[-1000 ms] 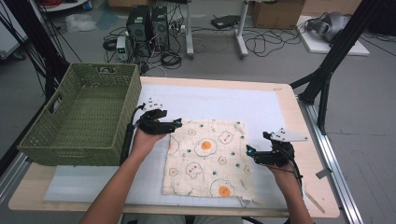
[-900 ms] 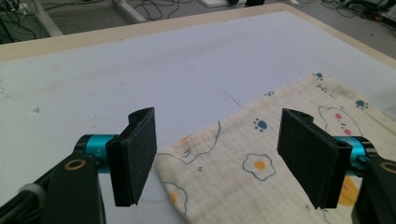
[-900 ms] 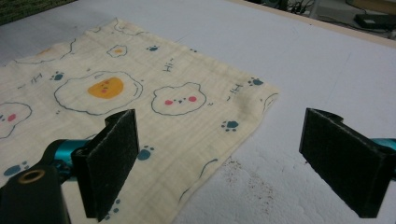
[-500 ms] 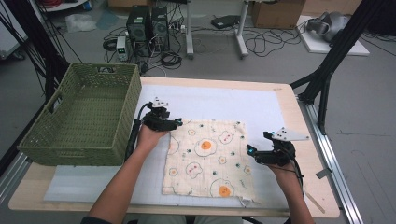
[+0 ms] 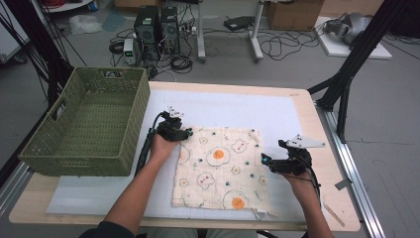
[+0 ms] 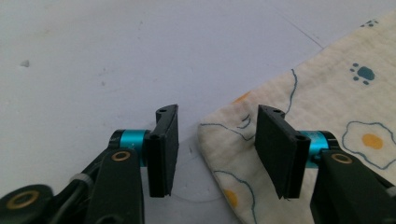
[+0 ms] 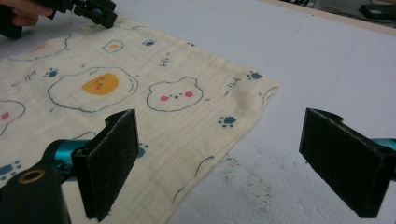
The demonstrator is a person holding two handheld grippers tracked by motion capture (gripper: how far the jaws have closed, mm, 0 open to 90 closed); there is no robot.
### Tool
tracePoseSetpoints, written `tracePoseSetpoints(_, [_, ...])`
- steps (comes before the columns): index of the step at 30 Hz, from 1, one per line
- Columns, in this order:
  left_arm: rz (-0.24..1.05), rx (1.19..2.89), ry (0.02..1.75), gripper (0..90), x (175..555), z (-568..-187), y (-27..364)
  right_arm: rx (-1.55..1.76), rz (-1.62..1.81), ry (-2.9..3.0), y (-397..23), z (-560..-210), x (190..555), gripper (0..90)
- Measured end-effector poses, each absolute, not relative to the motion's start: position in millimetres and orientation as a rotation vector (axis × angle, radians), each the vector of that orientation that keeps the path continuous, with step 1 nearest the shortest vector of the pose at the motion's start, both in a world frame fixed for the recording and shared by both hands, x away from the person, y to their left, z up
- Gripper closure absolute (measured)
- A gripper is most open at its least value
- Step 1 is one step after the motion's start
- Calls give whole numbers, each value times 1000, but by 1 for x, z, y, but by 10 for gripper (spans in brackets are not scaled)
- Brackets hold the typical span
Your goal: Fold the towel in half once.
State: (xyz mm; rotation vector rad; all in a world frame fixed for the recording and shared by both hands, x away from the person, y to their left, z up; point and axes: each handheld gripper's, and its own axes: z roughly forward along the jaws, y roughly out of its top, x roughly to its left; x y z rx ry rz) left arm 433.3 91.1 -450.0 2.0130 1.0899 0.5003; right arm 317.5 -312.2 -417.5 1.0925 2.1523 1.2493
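A cream cloth [image 5: 220, 168] printed with fried eggs, bears and paw marks lies flat on the white mat [image 5: 237, 109]. My left gripper [image 5: 187, 133] is low over the cloth's far left corner. In the left gripper view the jaws [image 6: 217, 112] stand half apart and have just been closing; the cloth corner [image 6: 317, 102] lies between them, and no pad presses on it. My right gripper [image 5: 265, 161] sits at the cloth's right edge. In the right gripper view it stands wide open [image 7: 218, 116], one jaw over the cloth [image 7: 140, 79] and one over bare mat.
A green woven basket [image 5: 111, 72] stands at the table's left, close beside my left hand. Bare wood of the table [image 5: 317, 124] borders the mat on the right. Black frame legs and cables stand on the floor beyond.
My left gripper has sunk onto the cloth's far left corner and its jaws have narrowed. The right gripper and the cloth have stayed where they were.
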Motion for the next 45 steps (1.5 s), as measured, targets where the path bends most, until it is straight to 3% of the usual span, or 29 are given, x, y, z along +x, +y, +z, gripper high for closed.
tracePoseSetpoints(2, [492,2009,1081,599,433,-450,91,1102,1227,2146,-311,-418,318,113])
tracePoseSetpoints(4, [476,2010,1069,751,433,-450,91,1120,1214,2133,-310,-419,322,113])
tracePoseSetpoints(6, [460,2009,1063,825,432,-450,91,1134,1204,2136,-309,-419,327,113])
tracePoseSetpoints(19, [411,1922,1115,855,433,-443,104,1247,1138,2179,-303,-418,385,133])
tracePoseSetpoints(34, [396,1920,1131,856,434,-445,108,1236,996,2311,-270,-445,431,537])
tracePoseSetpoints(35, [392,1927,1127,858,434,-445,108,1235,1004,2307,-270,-445,431,597])
tracePoseSetpoints(37, [392,1928,1128,861,435,-446,108,1231,1015,2321,-271,-443,431,806])
tracePoseSetpoints(38, [395,1923,1127,862,435,-445,108,1215,993,2324,-270,-443,431,843])
tracePoseSetpoints(45, [418,1813,1155,864,436,-434,112,1137,947,2274,-265,-437,431,867])
